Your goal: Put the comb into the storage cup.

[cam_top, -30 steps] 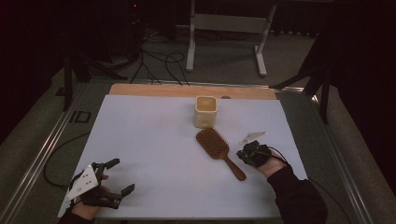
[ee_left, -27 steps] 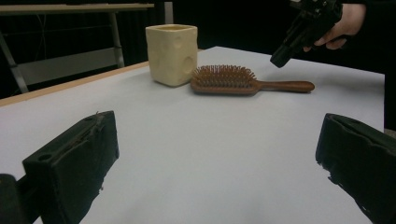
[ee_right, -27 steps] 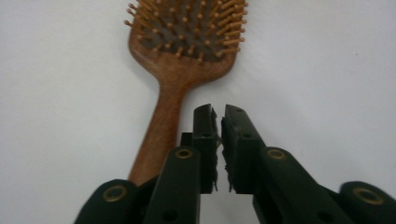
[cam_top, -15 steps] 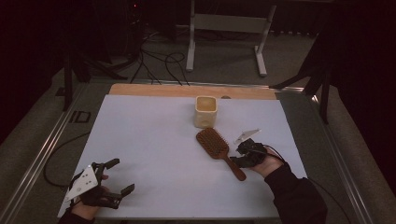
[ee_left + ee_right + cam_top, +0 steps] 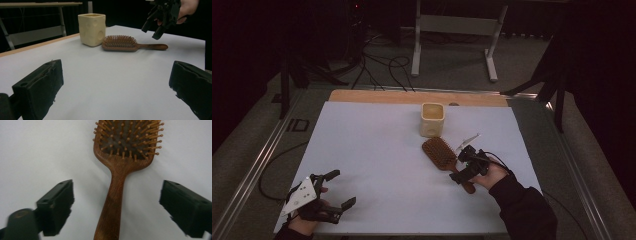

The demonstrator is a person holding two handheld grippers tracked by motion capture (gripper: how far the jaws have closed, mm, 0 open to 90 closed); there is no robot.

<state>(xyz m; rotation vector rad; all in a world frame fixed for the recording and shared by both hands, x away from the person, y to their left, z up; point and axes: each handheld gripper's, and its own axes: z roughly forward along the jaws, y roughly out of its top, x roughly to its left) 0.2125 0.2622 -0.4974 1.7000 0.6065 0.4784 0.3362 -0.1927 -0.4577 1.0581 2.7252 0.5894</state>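
A brown wooden hairbrush [image 5: 443,154] lies bristles up on the white table, right of centre, its handle pointing toward the person. My right gripper [image 5: 463,166] hovers open over the handle [image 5: 111,202], one jaw on each side, not touching it. A cream square cup [image 5: 432,119] stands upright just behind the brush head. My left gripper [image 5: 340,188] rests open at the near left corner of the table, nothing between its jaws. From the left gripper view the cup [image 5: 91,29], the brush [image 5: 130,44] and the right gripper [image 5: 156,23] lie ahead.
The white sheet [image 5: 377,150] covers the table, with a wooden strip [image 5: 377,96] along the far edge. Metal rails run down both sides. Beyond the table are floor cables [image 5: 382,65] and a white stand [image 5: 457,25].
My right gripper has moved left and slightly nearer, from beside the brush to over its handle. The left gripper has stayed where it was.
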